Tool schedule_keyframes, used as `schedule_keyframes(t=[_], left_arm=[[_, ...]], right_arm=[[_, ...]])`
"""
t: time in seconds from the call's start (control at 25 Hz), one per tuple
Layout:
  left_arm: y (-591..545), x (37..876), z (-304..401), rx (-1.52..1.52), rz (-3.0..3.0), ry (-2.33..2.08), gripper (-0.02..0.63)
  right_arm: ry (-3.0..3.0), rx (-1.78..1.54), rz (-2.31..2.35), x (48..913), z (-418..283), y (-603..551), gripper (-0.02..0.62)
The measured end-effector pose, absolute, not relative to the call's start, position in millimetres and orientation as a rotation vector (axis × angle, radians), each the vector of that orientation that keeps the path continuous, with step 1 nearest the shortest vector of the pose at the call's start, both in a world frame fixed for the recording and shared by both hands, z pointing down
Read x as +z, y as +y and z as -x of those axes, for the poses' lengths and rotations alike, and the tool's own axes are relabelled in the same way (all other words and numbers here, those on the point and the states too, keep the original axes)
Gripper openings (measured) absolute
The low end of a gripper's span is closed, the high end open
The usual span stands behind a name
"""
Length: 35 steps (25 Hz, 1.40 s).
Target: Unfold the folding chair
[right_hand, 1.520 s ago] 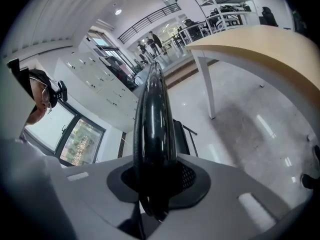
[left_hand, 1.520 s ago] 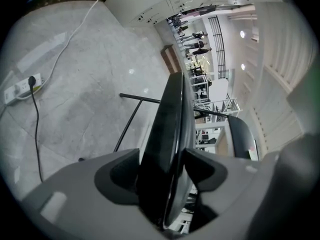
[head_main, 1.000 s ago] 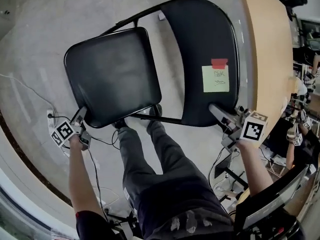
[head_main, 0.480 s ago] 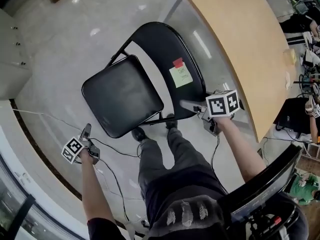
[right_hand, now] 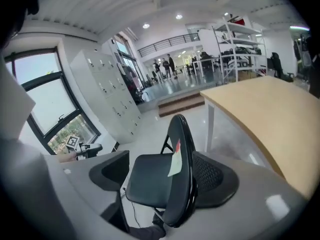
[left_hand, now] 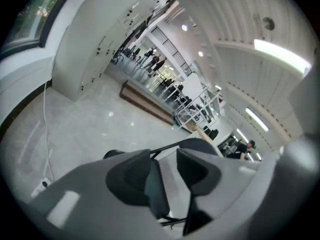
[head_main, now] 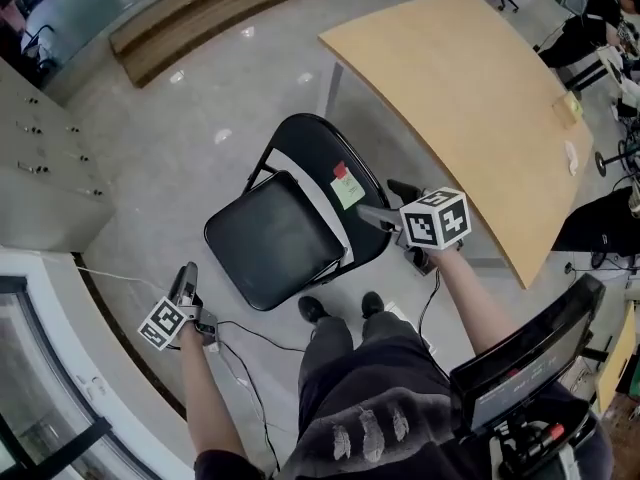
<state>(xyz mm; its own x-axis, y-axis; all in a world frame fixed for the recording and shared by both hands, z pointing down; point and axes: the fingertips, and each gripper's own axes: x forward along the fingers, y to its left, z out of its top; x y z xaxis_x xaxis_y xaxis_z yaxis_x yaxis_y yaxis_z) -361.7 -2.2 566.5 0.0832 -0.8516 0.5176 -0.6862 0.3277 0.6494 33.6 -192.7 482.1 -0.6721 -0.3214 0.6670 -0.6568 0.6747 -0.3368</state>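
The black folding chair [head_main: 290, 223] stands opened out on the floor, with its seat [head_main: 272, 240] level and a yellow sticky note [head_main: 347, 188] on the backrest. My right gripper [head_main: 388, 200] hovers by the backrest's right edge. Its jaws have just been opening and stand wide, touching nothing. In the right gripper view, the backrest rim [right_hand: 184, 184] and seat [right_hand: 150, 179] show beyond the right gripper [right_hand: 161, 176]. My left gripper [head_main: 188, 270] is off to the chair's left, clear of it. The left gripper [left_hand: 167, 176] has just been closing partway and is empty.
A curved wooden table [head_main: 470, 98] stands close behind and right of the chair. White lockers [head_main: 40, 178] line the left side, and a wooden step [head_main: 210, 13] lies at the back. A cable [head_main: 240, 328] trails on the floor by the person's shoes [head_main: 315, 310]. A dark screen [head_main: 530, 358] is at lower right.
Both grippers have left the chair and risen: the left came off the seat's front corner, the right off the backrest's edge. The head view now looks from higher up.
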Motion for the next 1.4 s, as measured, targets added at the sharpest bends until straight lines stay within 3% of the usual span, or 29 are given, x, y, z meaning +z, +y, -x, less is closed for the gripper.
schedule_keyframes(t=[0.08,0.12,0.2,0.24,0.48,0.76,1.4], left_arm=[[-14,523,351,-0.272,-1.476,-1.697,0.121],[-20,502,343,-0.283,-1.510,-1.716,0.065],[-30,464,321,-0.253,-1.600,-1.735,0.003],[-34,447,307,-0.217,-1.655,-1.737,0.002],[-24,368,200,0.094,-1.938,-1.743,0.002],[-3,342,57,0.226,-2.083,-1.683,0.002],[92,325,-39,0.330,-2.041,-1.745,0.002]], right_arm=[[-2.396,0.717,-0.723,451,-29,-188,0.363],[-2.443,0.696,-0.703,435,-27,-185,0.284],[-2.542,0.656,-0.655,405,-21,-178,0.018],[-2.584,0.640,-0.620,393,-19,-171,0.002],[-2.727,0.602,-0.454,353,-23,-112,0.002],[-2.812,0.610,-0.312,336,-73,-53,0.002],[-2.821,0.725,-0.027,347,-127,48,0.002]])
